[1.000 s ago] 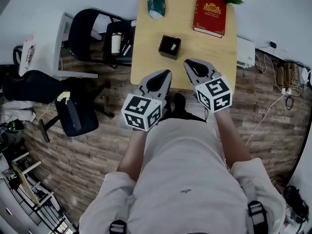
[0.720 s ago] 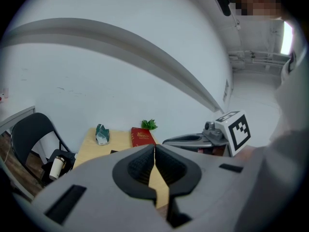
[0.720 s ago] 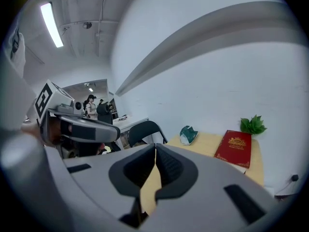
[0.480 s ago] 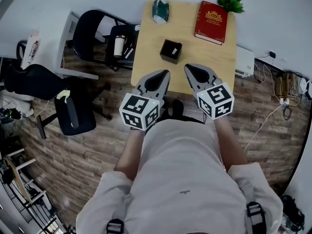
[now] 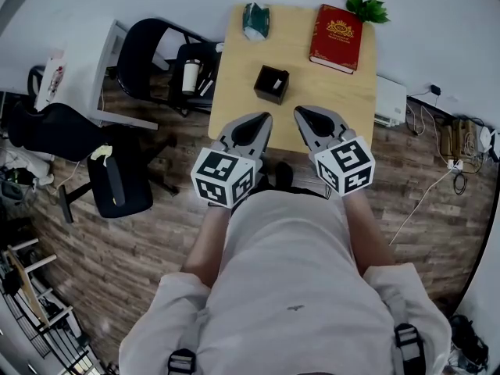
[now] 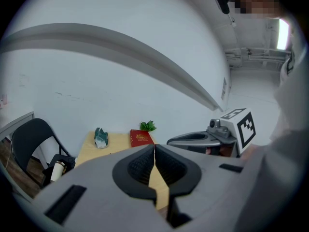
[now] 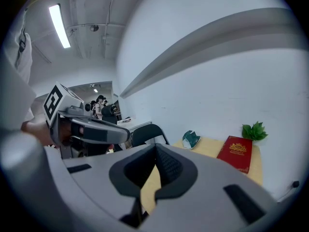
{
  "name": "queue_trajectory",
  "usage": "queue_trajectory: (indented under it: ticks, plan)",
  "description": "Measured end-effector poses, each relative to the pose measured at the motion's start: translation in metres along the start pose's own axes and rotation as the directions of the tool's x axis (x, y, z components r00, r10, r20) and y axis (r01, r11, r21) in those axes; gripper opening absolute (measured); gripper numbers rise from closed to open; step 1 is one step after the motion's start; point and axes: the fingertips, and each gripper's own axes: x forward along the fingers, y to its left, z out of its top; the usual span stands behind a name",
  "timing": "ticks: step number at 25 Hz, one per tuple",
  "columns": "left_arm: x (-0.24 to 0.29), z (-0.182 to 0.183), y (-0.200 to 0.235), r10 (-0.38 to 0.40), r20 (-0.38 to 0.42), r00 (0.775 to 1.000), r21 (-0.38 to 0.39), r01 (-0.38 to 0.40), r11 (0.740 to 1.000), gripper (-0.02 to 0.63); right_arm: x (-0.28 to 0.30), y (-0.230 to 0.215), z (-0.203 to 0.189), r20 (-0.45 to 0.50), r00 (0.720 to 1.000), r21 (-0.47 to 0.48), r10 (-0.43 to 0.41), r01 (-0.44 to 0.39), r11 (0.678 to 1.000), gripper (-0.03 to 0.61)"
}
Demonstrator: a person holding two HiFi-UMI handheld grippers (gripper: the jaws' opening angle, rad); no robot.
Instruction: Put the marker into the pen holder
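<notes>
The black square pen holder stands mid-table on the light wooden table, with a small white thing showing inside it. I cannot pick out a marker anywhere else. My left gripper and right gripper hover side by side over the table's near edge, short of the holder. Both are shut with nothing between the jaws. In the left gripper view the left gripper has its jaws pressed together. The right gripper view shows the right gripper closed the same way. The holder is hidden in both gripper views.
A red book, a green plant and a green-white packet sit along the table's far edge. Black chairs and an office chair stand to the left. A white unit and cables lie to the right.
Both grippers stay shut and hold nearly the same spot at the table's near edge. The head view has shifted a little, nothing on the table has moved.
</notes>
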Motion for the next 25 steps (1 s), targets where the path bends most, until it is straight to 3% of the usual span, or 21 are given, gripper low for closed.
queue_trajectory:
  ticks: [25]
  plan:
    - [0.0073,0.0049,0.0067,0.012,0.001,1.0,-0.003,-0.012,1.0,0.009,0.0024,-0.0091,0.0064,0.008,1.0,0.014,0.005,-0.005,1.0,0.0]
